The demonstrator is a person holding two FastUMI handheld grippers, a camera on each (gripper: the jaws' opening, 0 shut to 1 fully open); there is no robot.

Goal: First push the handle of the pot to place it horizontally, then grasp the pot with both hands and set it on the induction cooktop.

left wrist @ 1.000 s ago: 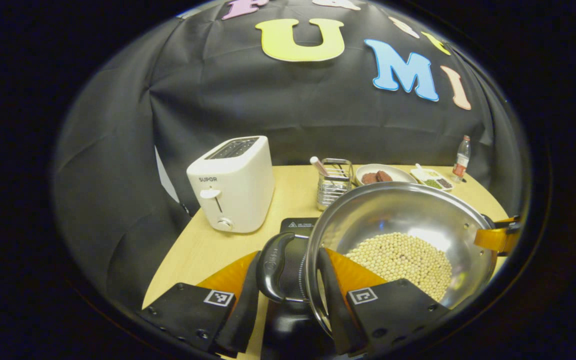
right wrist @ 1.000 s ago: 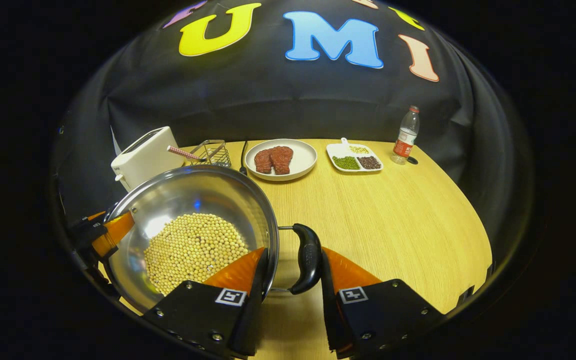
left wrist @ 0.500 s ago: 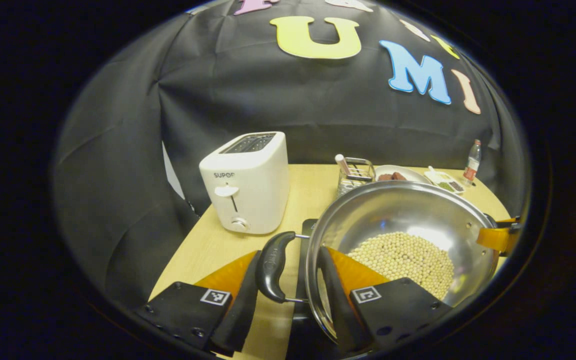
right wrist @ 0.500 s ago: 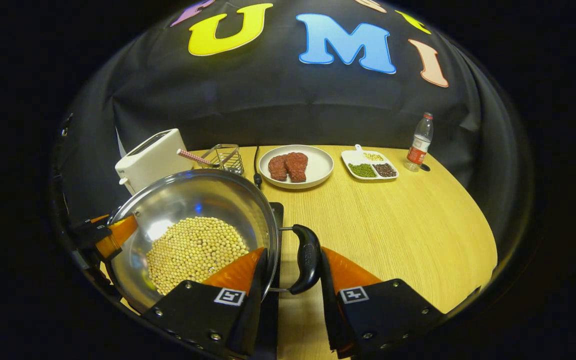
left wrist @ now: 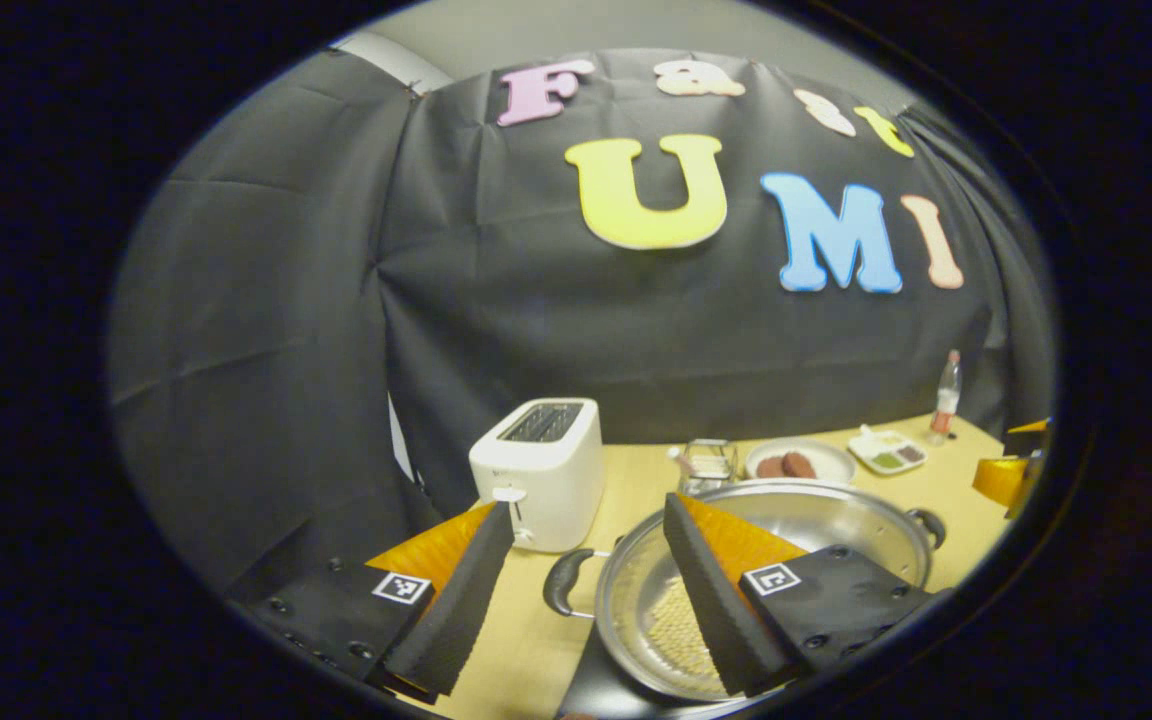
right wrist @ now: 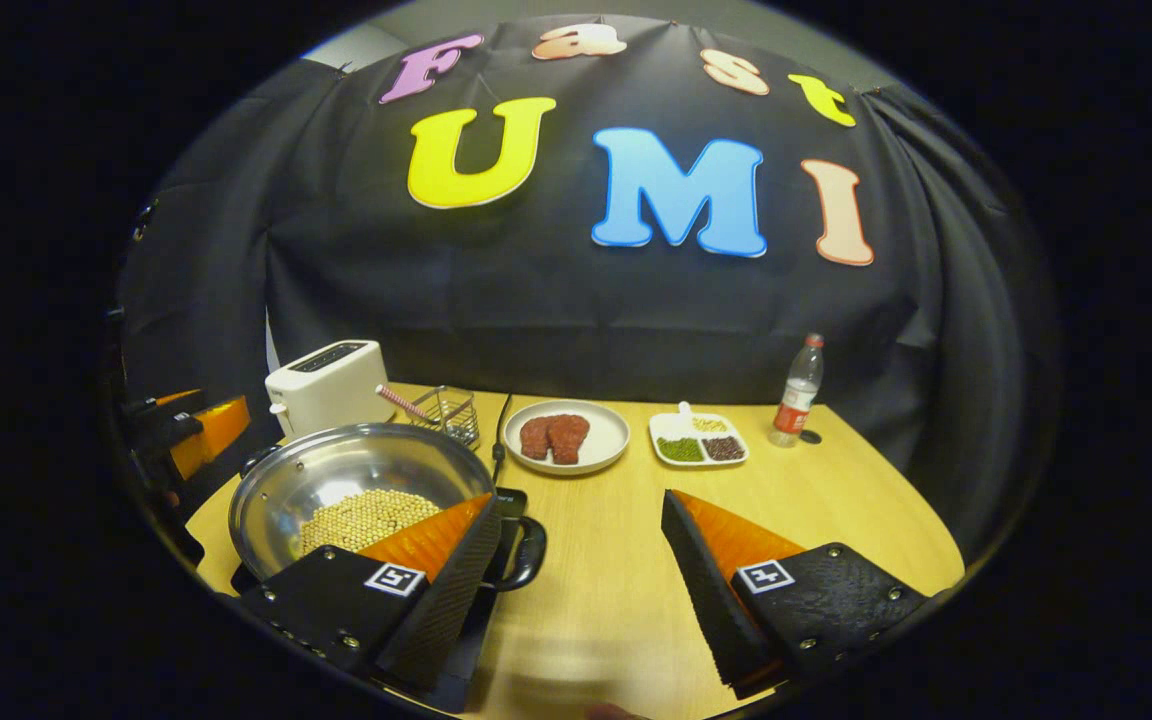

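Resting now on the induction cooktop [right wrist: 481, 640], the pot [right wrist: 336, 480] of pale beans [right wrist: 361, 515] sits free of both tools, which is the big change from half a second ago, when each gripper was clamped on one of its side handles and the pot hung in the air between them. In the right gripper view the right gripper [right wrist: 581, 585] has let go and drawn back and up: its fingers stand wide apart with nothing between them but bare table [right wrist: 836, 480], and the pot's near handle [right wrist: 526, 550] lies just beyond the inner finger, apart from it. In the left gripper view the left gripper [left wrist: 586, 585] is likewise spread wide and lifted clear; the pot's other handle [left wrist: 564, 585] shows in the gap between its fingers but lower down, touched by neither, as far as I can judge. The pot looks level, with its two handles lying out to either side. Behind it stand the toaster [right wrist: 328, 385], the wire basket [right wrist: 448, 415], the plate of meat [right wrist: 566, 438], the divided dish [right wrist: 698, 440] and the bottle [right wrist: 798, 392], all well apart from it. The placing appears done, so I judge the task essentially finished, with only the withdrawal remaining.
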